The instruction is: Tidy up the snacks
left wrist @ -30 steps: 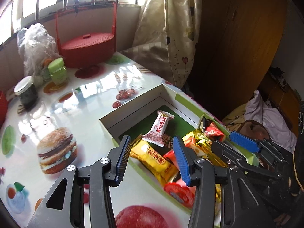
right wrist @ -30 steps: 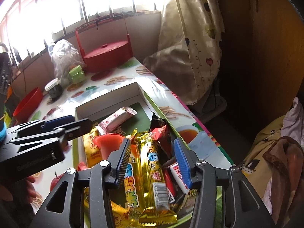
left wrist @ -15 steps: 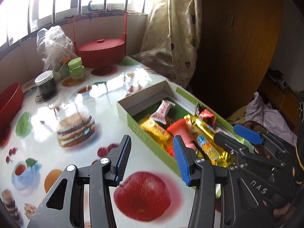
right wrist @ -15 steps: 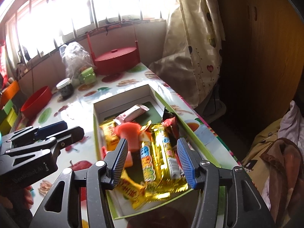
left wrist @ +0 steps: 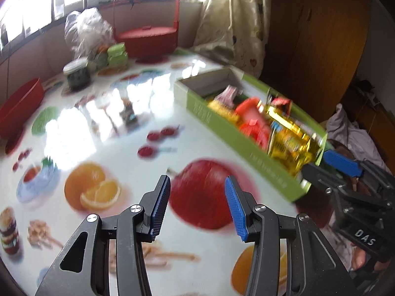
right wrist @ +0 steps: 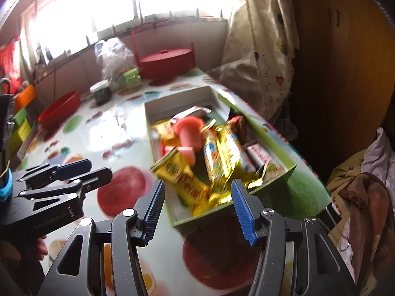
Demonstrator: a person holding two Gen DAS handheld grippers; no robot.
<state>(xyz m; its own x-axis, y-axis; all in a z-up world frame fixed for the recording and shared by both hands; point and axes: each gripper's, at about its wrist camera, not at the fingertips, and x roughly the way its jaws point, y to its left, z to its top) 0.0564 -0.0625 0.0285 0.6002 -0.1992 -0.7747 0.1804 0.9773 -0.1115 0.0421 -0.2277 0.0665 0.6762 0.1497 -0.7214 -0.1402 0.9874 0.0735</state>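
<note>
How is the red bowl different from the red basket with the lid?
The red bowl is open on top, while the red lidded basket is covered by a flat lid. The basket has a tall hoop handle rising over it; the bowl has none. The bowl sits toward the table's left edge, and the basket stands at the far end near the window. Both are red and rest on the fruit-printed tablecloth.

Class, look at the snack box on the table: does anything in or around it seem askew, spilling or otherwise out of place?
Yes. In the green box the snacks lie in a jumbled heap, not in rows. One yellow packet juts over the box's left wall. A pink cup lies tipped on its side among them. Nothing has spilled onto the table.
</note>
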